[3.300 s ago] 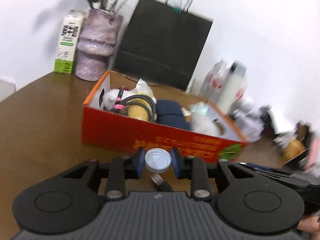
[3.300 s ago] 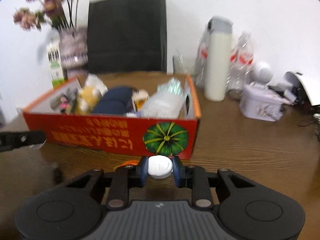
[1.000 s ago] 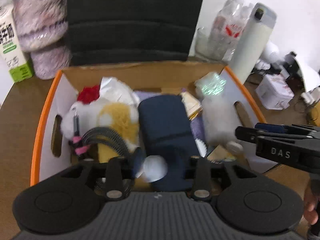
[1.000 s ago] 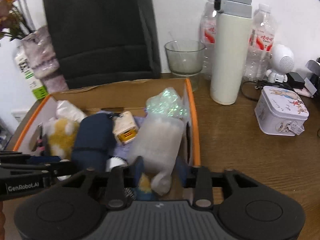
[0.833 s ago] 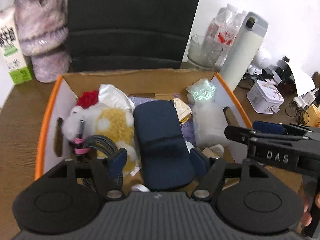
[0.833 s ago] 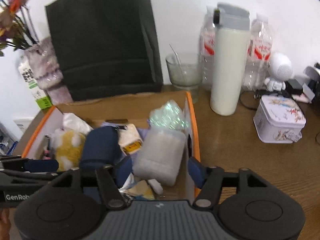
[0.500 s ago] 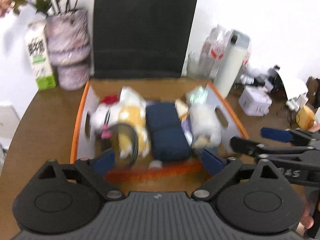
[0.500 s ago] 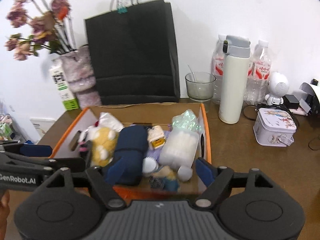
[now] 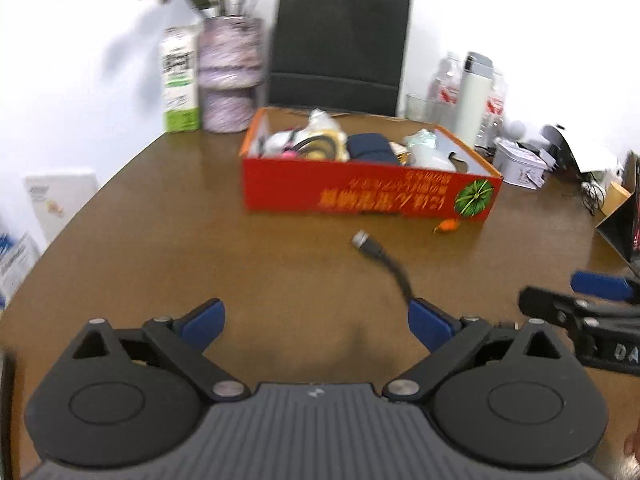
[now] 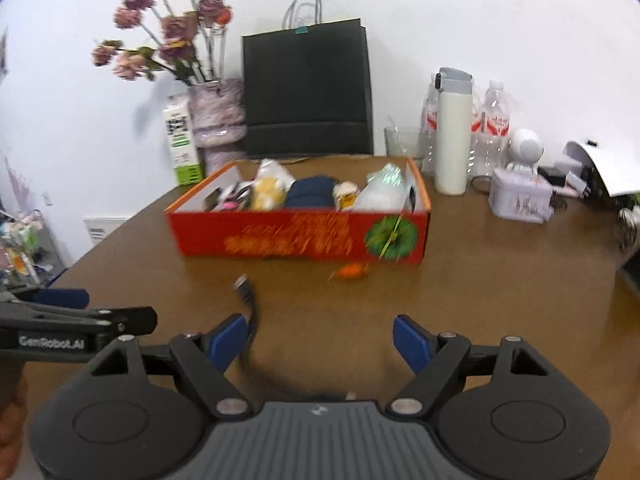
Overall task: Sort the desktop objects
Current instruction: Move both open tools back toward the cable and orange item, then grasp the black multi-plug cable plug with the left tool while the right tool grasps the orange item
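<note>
- Left wrist view: my left gripper (image 9: 316,322) has both blue pads spread wide, nothing between them; the jaws have just been opening further.
- Right wrist view: my right gripper (image 10: 320,340) also stands open and empty over bare table (image 10: 500,280).
- Red box (image 10: 300,236): cardboard, orange rim, white inner walls, orange lettering and a green round print on the near wall. It sits mid-table, well ahead of both grippers.
- Box contents: a navy pouch (image 10: 314,192) in the middle, a yellow-and-white plush item (image 10: 266,190) to its left, a clear plastic bundle (image 10: 382,190) to its right. Smaller items are too blurred to identify.
- Black cable (image 9: 382,258): silver plug at its far end, lying on the table between box and grippers. In the left view its near end runs behind my right-hand pad; contact cannot be confirmed.
- Small orange object (image 10: 352,270): on the table just in front of the box's near wall, below the green print.
</note>
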